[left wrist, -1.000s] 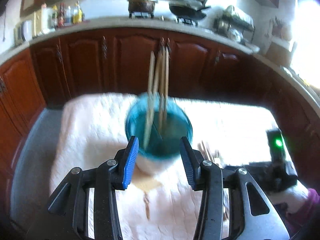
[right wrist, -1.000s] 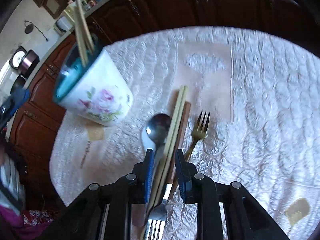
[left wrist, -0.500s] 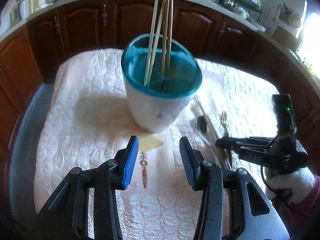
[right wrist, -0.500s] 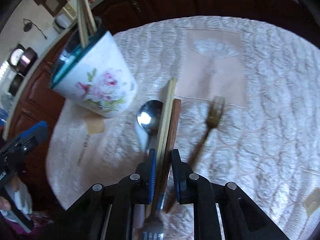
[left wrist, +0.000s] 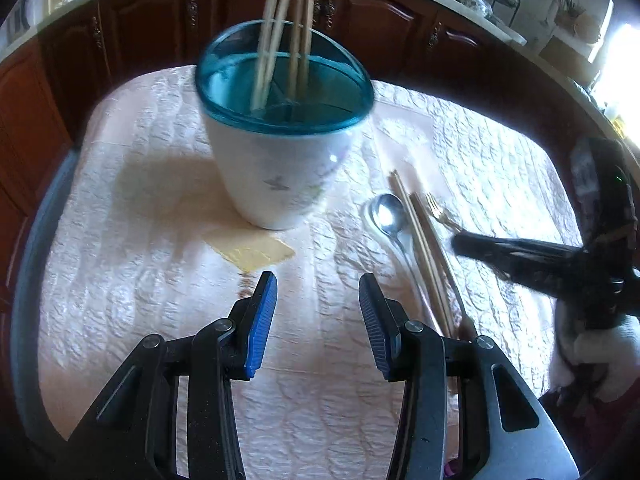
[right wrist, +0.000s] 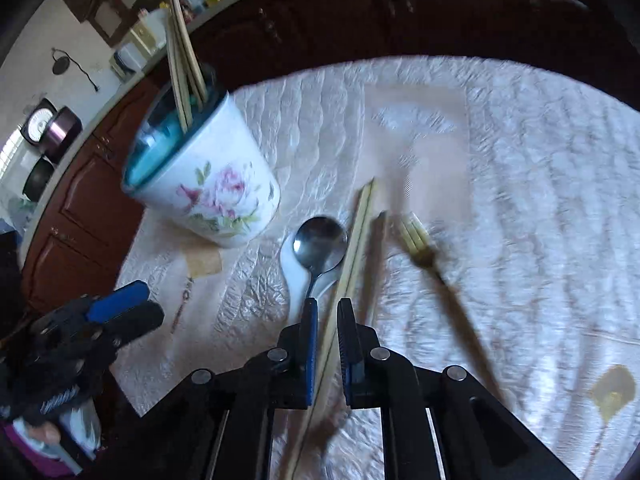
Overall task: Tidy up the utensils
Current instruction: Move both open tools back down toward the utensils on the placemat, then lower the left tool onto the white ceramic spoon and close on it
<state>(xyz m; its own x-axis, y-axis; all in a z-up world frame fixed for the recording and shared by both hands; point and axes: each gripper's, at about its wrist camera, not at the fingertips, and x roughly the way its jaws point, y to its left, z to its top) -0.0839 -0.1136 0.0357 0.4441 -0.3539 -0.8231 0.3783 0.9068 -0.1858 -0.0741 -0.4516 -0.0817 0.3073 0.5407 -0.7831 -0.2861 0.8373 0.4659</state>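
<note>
Chopsticks (right wrist: 352,256) of pale wood lie between the blue pads of the right claw (right wrist: 323,322), which has narrowed onto the pair; the frames do not settle whether the pads press the wood. At about ten o'clock from that claw, in the right wrist view, stands a floral utensil holder (right wrist: 212,184) with a teal rim, several more chopsticks (right wrist: 182,60) upright inside it. A steel spoon (right wrist: 320,246) lies just left of the gripped pair, overlapping a white spoon (right wrist: 294,276). A gold fork (right wrist: 424,244), blurred, lies at one o'clock. Everything rests on the quilted cloth (right wrist: 520,200) covering the worktop. The left claw (left wrist: 316,312) hangs open and empty over bare cloth, the holder at twelve o'clock from it in its own view.
</note>
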